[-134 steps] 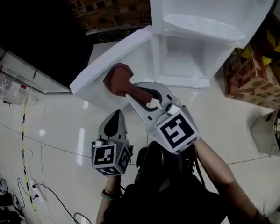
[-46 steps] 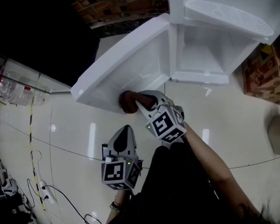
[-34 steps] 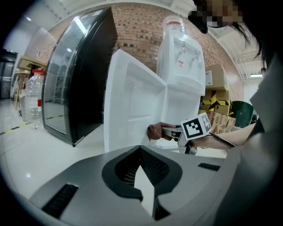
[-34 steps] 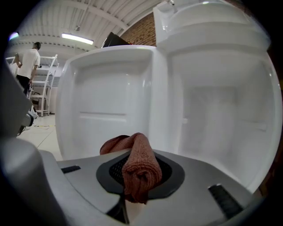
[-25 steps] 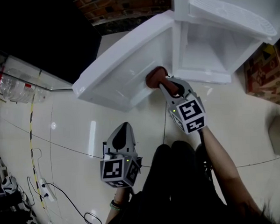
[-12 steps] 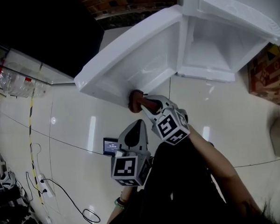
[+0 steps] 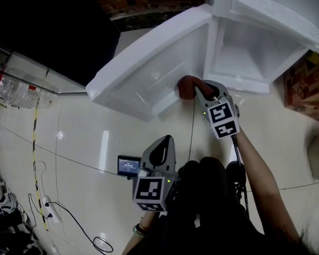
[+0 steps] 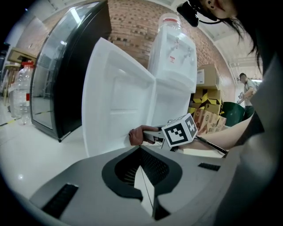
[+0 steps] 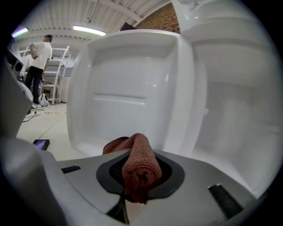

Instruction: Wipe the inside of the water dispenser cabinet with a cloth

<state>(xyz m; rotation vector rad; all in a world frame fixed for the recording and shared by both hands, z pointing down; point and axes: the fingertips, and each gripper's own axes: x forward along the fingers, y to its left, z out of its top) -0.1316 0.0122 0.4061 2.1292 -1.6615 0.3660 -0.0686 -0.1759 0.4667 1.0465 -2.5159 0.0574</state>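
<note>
Head view: pinched tight in the right gripper (image 7: 196,90), a brown cloth (image 7: 186,87) pressed on the low edge of the open door (image 7: 146,71). Well apart, the left gripper (image 7: 164,142) hanging back.

Left gripper view: jaws squeezed together on nothing.

Right gripper view: cloth bunched between the jaws, close to the door.

Likely left to wipe: the cabinet (image 7: 251,45) inside.

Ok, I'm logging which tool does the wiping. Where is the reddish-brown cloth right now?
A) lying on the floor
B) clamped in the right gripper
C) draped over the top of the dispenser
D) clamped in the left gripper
B: the cloth bulges out between the shut jaws of the right gripper, at the lower edge of the open door. The left gripper is shut on nothing.
</note>
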